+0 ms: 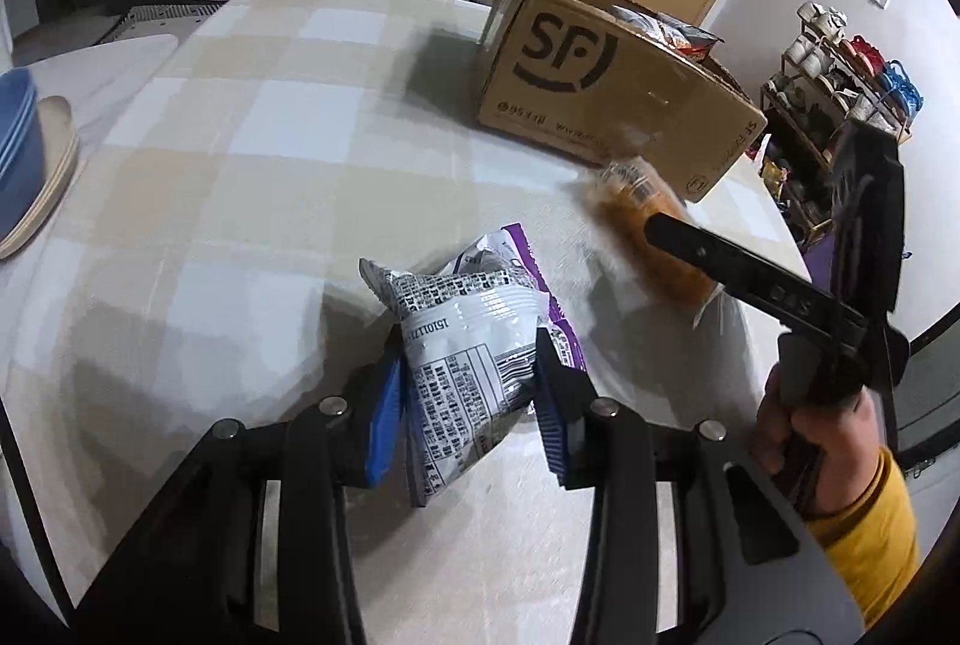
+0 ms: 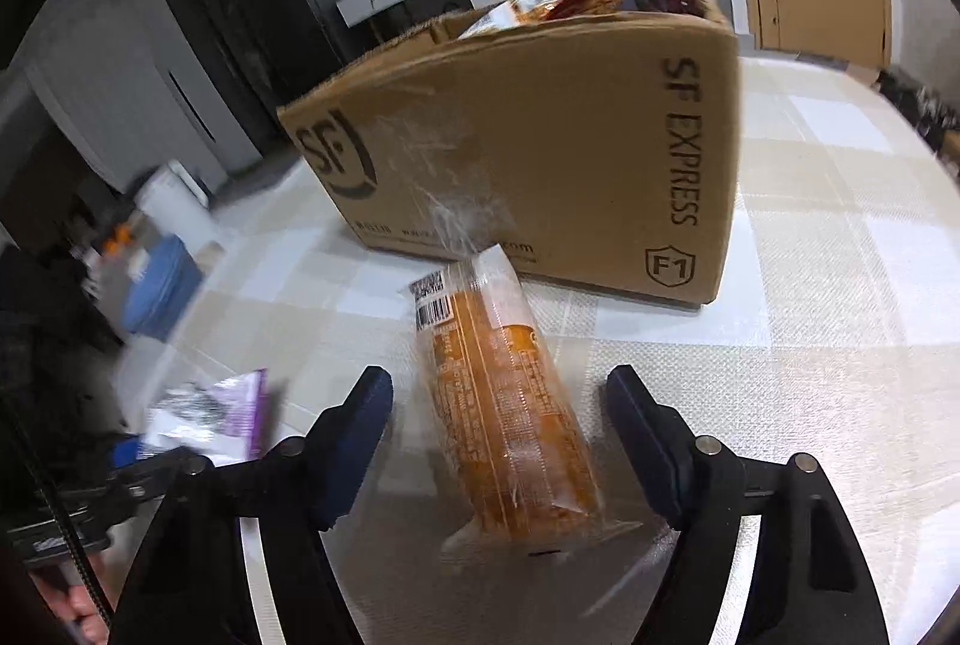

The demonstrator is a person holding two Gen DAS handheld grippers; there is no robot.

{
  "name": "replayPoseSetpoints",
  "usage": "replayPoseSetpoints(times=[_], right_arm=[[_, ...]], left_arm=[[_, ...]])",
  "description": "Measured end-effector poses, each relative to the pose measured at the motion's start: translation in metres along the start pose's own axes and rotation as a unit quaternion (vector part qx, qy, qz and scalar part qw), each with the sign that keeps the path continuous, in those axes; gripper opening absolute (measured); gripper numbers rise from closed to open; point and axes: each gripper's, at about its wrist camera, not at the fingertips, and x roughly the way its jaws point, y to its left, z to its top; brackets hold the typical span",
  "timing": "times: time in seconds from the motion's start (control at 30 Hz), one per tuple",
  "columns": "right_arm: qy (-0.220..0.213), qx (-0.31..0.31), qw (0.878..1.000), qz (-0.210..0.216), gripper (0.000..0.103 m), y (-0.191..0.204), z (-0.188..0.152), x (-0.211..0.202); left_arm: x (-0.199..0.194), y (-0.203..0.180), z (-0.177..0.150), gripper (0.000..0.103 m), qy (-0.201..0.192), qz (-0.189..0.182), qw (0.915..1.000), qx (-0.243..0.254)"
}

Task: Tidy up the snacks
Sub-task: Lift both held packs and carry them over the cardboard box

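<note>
Now my left gripper (image 1: 468, 393) tilts down over the checked tablecloth (image 1: 252, 153), fingers clamped on a purple-and-white snack packet (image 1: 462, 339) at lower centre. My right gripper (image 2: 501, 441) also angles down, its jaws partly apart, straddling an orange wrapped snack pack (image 2: 510, 405) without pressing it. Only the left view shows the yellow-sleeved hand (image 1: 822, 441) at lower right; the right view reveals snacks filling the SF Express cardboard box (image 2: 540, 153) above.

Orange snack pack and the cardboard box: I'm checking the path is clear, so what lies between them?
Nothing: in the right wrist view only bare checked tablecloth separates the orange snack pack from the cardboard box.
</note>
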Motion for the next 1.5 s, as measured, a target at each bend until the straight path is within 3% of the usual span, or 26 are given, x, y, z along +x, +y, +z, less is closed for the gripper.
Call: replayPoseSetpoints(times=[0.03, 0.07, 0.17, 0.27, 0.37, 0.6, 0.83, 1.13, 1.5], right_arm=[[0.004, -0.018, 1.000, -0.019, 0.066, 0.007, 0.000, 0.001], [0.008, -0.036, 0.999, -0.027, 0.046, 0.013, -0.001, 0.002], [0.023, -0.109, 0.992, -0.061, 0.039, 0.039, -0.008, 0.005], [0.032, -0.129, 0.990, -0.043, 0.038, 0.050, -0.016, -0.001], [0.033, -0.093, 0.995, -0.011, 0.038, 0.045, -0.024, -0.016], [-0.032, -0.028, 0.998, 0.044, 0.038, 0.042, -0.050, -0.086], [-0.083, 0.005, 0.991, 0.107, 0.038, 0.050, -0.082, -0.159], [-0.118, 0.016, 0.984, 0.135, 0.038, 0.055, -0.130, -0.231], [-0.122, 0.039, 0.983, 0.131, 0.038, 0.040, -0.152, -0.242]], left_arm=[[-0.001, 0.001, -0.004, 0.035, -0.003, 0.010, 0.9999, 0.006], [-0.005, -0.001, -0.008, 0.035, -0.009, 0.021, 0.9997, 0.014], [-0.023, -0.002, -0.018, 0.035, -0.017, 0.020, 0.9995, 0.020], [-0.037, -0.006, -0.026, 0.035, -0.027, 0.019, 0.9990, 0.029], [-0.055, -0.003, -0.033, 0.035, -0.038, 0.013, 0.9989, 0.025], [-0.080, -0.006, -0.052, 0.035, -0.049, 0.003, 0.9985, 0.024], [-0.098, -0.031, -0.073, 0.035, -0.051, -0.013, 0.9977, 0.043], [-0.134, -0.067, -0.094, 0.036, -0.073, -0.039, 0.9944, 0.064], [-0.148, -0.096, -0.111, 0.036, -0.067, -0.061, 0.9915, 0.094]])
